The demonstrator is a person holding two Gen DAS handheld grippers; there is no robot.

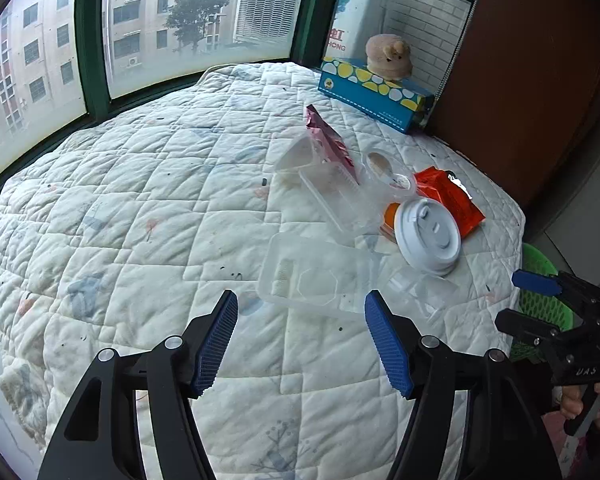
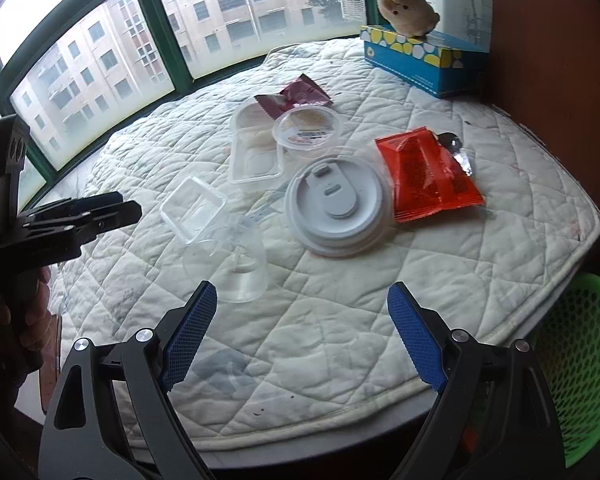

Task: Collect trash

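Trash litters quilted mat (image 2: 340, 300) by windows (image 1: 172, 20); both grippers' jaws wide, empty.

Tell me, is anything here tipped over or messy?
Yes. A clear plastic cup lies on its side on the quilt, and the orange snack wrapper is torn open at one end. Empty plastic trays and a white lid are scattered around, not yet in the green basket.

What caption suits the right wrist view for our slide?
Open tongs hover over a quilt strewn with a white lid, orange wrapper and clear tubs.
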